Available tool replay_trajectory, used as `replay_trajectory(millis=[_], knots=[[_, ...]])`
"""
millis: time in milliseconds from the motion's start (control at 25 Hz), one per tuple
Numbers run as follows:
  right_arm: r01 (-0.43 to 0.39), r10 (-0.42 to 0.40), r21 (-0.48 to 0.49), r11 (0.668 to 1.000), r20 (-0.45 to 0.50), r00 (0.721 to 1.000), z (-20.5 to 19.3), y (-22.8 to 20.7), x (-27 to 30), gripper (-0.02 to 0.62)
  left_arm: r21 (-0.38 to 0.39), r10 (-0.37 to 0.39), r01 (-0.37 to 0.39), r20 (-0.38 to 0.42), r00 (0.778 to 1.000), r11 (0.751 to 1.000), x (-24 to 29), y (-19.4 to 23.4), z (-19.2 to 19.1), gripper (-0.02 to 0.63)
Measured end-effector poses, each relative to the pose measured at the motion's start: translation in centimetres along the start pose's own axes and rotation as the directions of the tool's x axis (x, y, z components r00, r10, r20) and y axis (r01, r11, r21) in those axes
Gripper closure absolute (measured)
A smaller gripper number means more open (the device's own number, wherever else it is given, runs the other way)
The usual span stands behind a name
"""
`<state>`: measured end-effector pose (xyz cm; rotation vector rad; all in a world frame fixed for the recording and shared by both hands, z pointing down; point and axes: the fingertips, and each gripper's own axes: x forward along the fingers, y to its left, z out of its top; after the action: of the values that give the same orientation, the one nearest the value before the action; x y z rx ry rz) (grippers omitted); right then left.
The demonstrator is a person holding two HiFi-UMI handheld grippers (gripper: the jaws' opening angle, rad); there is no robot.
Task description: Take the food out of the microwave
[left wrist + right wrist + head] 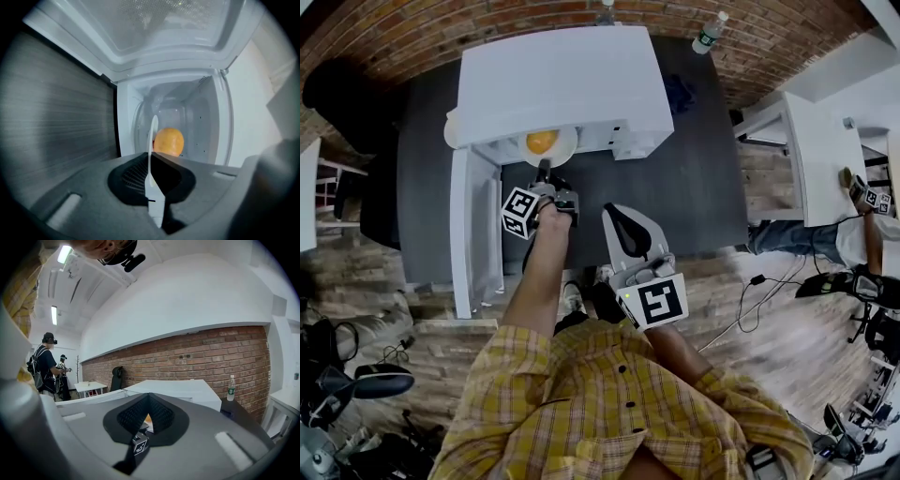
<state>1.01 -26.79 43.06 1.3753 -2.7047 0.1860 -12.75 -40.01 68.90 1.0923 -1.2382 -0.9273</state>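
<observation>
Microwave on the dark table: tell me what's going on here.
A person with two handheld grippers is taking food out of the open white microwave. The left gripper is clamped on the rim of a white plate carrying a round orange food item, at the oven's opening. The right gripper hangs back, jaws together, empty.

A water bottle (pixel 230 388) is standing on the dark worktop (pixel 703 178) beside the brick wall (pixel 187 357). Two people (pixel 46 364) (the nearer in a dark top) are standing near a white table (pixel 91 386). Cables (pixel 755 305) are trailing over the wooden floor (pixel 769 356).
</observation>
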Motion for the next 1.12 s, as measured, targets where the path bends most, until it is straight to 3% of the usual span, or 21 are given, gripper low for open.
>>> replay_trajectory(millis=[1120], knots=[[0.050,-0.051,0.025,0.998,0.041,0.998,0.5,4.7,-4.4,0.592,-0.015,-0.103,0.102,-0.084,0.991,0.995,-14.9,-7.1,-2.7,0.597]])
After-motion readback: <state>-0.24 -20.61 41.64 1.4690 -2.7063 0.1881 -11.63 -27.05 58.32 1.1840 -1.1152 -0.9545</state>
